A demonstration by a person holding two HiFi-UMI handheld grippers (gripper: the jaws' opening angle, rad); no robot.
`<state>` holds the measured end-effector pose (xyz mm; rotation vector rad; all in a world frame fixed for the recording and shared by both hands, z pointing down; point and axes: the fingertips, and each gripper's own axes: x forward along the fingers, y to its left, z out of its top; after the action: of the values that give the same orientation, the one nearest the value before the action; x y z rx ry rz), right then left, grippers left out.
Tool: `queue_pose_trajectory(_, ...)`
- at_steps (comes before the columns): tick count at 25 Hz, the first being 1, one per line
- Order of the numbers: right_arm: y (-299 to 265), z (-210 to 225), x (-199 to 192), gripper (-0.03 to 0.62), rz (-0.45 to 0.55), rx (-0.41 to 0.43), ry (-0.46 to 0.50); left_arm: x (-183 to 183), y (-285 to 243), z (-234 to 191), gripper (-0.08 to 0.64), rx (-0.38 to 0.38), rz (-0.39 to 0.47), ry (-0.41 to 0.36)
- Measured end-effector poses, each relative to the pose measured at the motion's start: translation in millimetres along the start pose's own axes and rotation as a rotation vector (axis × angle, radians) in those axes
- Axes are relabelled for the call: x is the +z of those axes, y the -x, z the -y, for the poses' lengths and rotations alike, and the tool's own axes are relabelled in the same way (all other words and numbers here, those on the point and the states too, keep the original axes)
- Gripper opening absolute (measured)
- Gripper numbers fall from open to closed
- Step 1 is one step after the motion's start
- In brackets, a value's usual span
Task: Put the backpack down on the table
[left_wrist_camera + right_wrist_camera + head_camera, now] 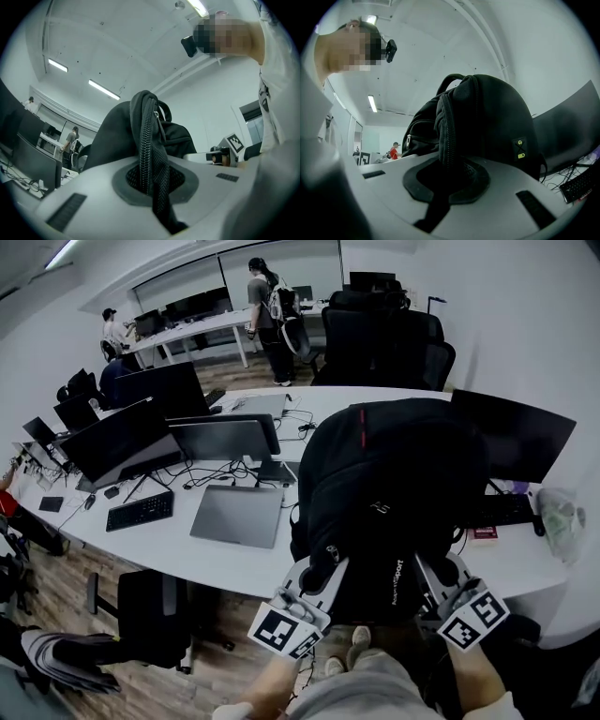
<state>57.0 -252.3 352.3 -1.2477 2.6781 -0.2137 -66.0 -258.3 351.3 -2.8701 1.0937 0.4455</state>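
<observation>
- A black backpack [394, 484] is held up in front of the person, between the two hand-held grippers. It hangs over the near edge of a long white curved table [216, 563].
- The head view does not show whether the bag's base touches the tabletop.
- The backpack is bulky and rounded at the top, made of matt black fabric. A thin red stripe runs down its crown, there is a small grey logo on its face, and white lettering runs along a lower panel.
- The left gripper [319, 577] grasps the bag's lower left side. In the left gripper view its jaws [152, 185] are pinched tight on a fold of black mesh edged by a chunky zip.
- In the same view the backpack [140, 131] rises above the jaws, with a zip pull hanging near the top.
- The right gripper [433, 573] grasps the lower right side. In the right gripper view its jaws [447, 180] are closed hard on a padded black zipped edge.
- In that view the backpack [497, 122] shows a looped carry handle on top. A small side tag carries yellow-green headphone and battery symbols.
- A closed grey laptop [239, 514] and a black keyboard [139, 510] lie on the table to the left of the bag.
- A dark monitor [516, 432] stands just to the right of the bag.
</observation>
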Motion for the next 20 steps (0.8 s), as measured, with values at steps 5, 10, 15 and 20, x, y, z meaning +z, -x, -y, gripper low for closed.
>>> queue_pose_trajectory(5,-38.3,15.1,-5.5,0.023,-0.02,0.068,0.007,-6.8,-8.0,-34.5,0.015,0.071,0.016,-0.009)
queue_pose_trajectory(10,-76.8,29.2,-13.7,0.023,-0.041,0.141,0.0,-13.3,-14.8,-67.3,0.015,0.151,0.026,-0.044)
queue_pose_trajectory(15,-117.0,43.5,-31.0,0.023,-0.06,0.223,-0.033,-25.4,-17.4,-101.1,0.015,0.257,0.023,-0.098)
queue_pose_trajectory(20,-146.4,62.1,-43.1,0.023,-0.085,0.284,-0.05,-39.4,-27.5,-123.2,0.015,0.346,0.01,-0.142)
